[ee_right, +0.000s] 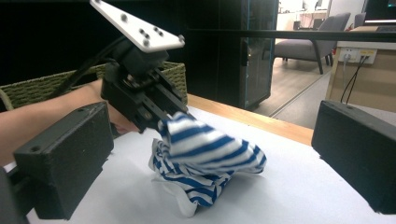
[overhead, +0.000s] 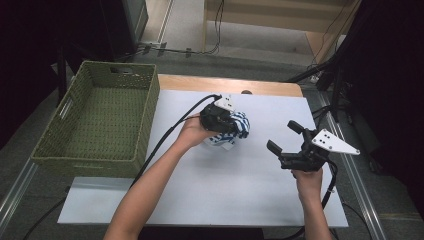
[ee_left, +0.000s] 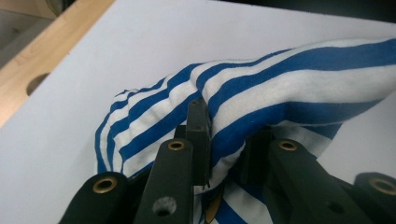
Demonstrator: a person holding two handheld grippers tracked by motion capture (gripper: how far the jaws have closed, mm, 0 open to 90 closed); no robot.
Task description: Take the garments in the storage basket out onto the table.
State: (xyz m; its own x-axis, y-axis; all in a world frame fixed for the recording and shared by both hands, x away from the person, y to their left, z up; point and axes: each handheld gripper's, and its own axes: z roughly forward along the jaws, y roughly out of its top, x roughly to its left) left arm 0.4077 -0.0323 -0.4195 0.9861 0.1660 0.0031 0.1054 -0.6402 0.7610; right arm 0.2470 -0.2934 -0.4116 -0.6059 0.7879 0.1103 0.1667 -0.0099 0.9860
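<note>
A blue-and-white striped cloth lies bunched on the white table top, near its middle. My left gripper is shut on a fold of the cloth, and the pinched part is lifted off the table while the rest hangs to the surface. In the right gripper view the left gripper reaches in from the left with its grey plate on top. My right gripper hovers to the right of the cloth, apart from it, jaws wide open and nothing between them.
A green woven basket stands at the table's left side, with nothing inside it. A wooden strip runs along the table's far edge. Cables trail from both grippers toward the near edge.
</note>
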